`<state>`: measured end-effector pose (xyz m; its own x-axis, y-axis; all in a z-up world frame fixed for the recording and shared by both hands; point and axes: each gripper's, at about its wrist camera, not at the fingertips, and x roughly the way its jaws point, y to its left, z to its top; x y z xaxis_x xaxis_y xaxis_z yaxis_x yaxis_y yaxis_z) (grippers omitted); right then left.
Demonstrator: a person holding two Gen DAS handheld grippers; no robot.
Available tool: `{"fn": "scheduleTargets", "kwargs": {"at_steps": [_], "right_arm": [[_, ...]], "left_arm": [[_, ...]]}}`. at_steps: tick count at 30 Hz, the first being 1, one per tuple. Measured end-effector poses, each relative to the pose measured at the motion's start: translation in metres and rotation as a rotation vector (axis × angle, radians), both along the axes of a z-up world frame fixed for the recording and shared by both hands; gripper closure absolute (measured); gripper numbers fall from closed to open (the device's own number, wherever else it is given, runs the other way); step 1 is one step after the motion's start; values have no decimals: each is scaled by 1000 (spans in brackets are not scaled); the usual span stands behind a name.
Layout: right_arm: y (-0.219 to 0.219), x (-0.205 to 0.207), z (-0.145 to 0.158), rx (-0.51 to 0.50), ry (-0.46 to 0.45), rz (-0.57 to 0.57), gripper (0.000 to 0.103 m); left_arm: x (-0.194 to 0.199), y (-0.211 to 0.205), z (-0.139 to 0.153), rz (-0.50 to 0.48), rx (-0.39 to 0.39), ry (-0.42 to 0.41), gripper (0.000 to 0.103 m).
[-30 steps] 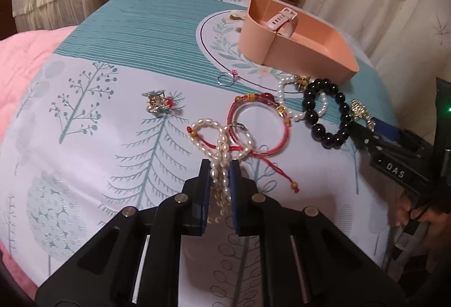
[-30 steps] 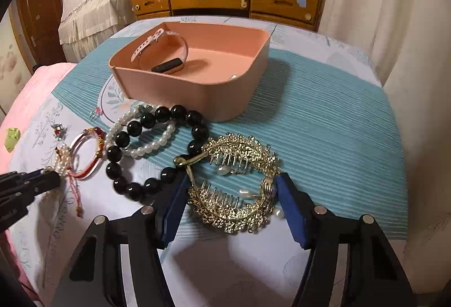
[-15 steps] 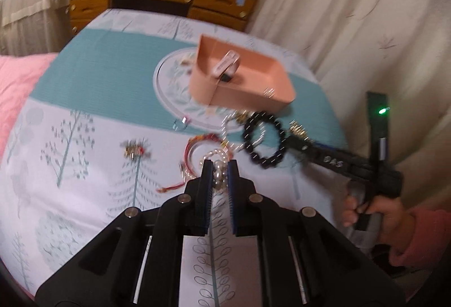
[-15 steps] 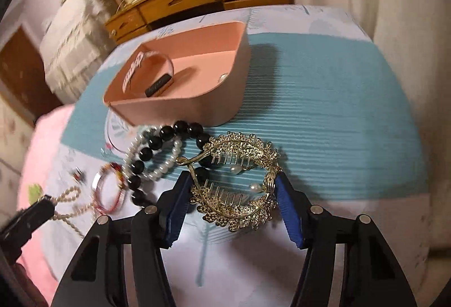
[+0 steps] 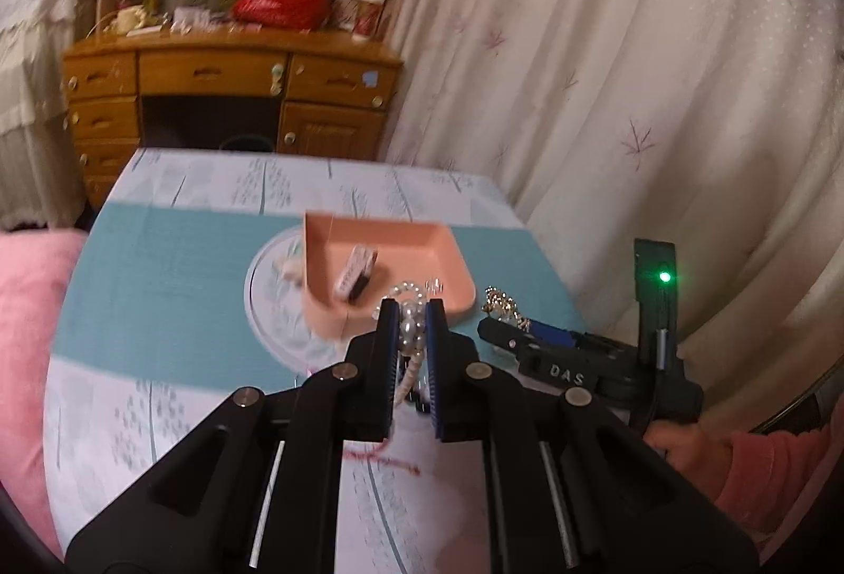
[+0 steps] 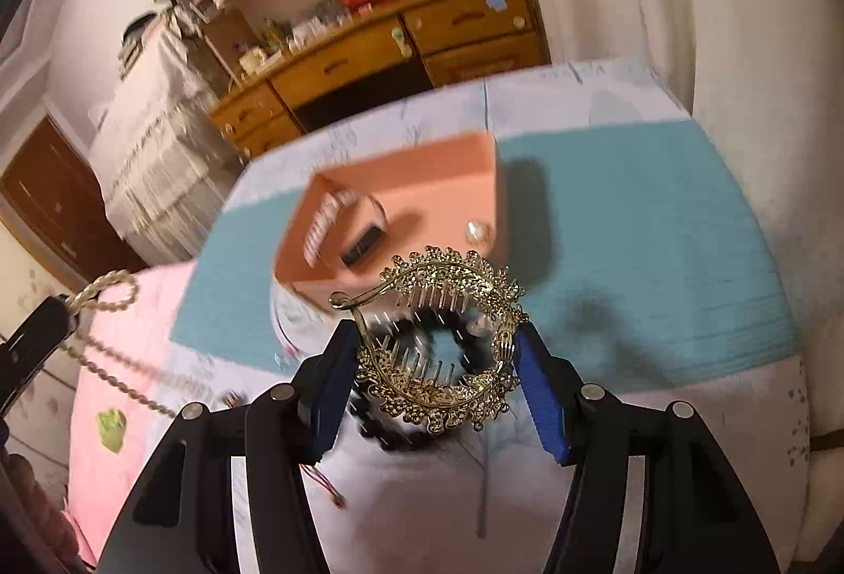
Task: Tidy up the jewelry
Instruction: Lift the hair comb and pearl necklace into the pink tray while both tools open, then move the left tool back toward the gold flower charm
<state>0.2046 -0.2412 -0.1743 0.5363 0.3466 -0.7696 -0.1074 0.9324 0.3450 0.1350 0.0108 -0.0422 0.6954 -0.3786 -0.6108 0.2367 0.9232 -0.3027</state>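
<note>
Bedroom, printed bedspread (image 6: 659, 226) under both views, wooden dresser (image 5: 221, 88) behind. Left tongs (image 5: 412, 331) clenched on pearl strand (image 5: 409, 336), lower centre of frame: limp, light, hangs lengthwise down between the pads. Right tongs (image 6: 435, 352) grasping gold hair comb (image 6: 443, 347) at its two ends, frame centre: stiff, light, teeth fragile; long axis crosswise, teeth inward. Pink tray (image 6: 422, 183) beyond, centre.

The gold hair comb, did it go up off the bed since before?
Yes. The gold hair comb, clamped in the right gripper, now hangs above the black bead bracelet it lay beside, nearer the pink tray.
</note>
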Motion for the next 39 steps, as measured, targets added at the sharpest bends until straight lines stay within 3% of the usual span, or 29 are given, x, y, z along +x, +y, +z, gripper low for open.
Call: {"fn": "scheduleTargets", "kwargs": {"at_steps": [10, 16, 22, 23, 24, 27, 28, 39], "right_arm": [[17, 36, 24, 114, -61, -58, 44], [22, 60, 27, 143, -103, -115, 43], [23, 74, 16, 143, -79, -134, 42], [23, 78, 12, 139, -62, -131, 36], [22, 81, 9, 132, -41, -133, 22], [17, 84, 2, 129, -32, -157, 19], [15, 83, 1, 132, -35, -162, 19], [10, 69, -20, 140, 46, -178, 19]], "left_arm": [[87, -11, 17, -90, 23, -39, 95], [127, -19, 0, -132, 50, -17, 95], [152, -28, -18, -131, 70, 22, 94], [155, -29, -20, -124, 79, 35, 93], [158, -29, -24, -111, 91, 51, 88], [162, -25, -31, -79, 101, 68, 61], [160, -22, -32, -72, 100, 66, 56], [146, 16, -60, 48, 146, 174, 55]]}}
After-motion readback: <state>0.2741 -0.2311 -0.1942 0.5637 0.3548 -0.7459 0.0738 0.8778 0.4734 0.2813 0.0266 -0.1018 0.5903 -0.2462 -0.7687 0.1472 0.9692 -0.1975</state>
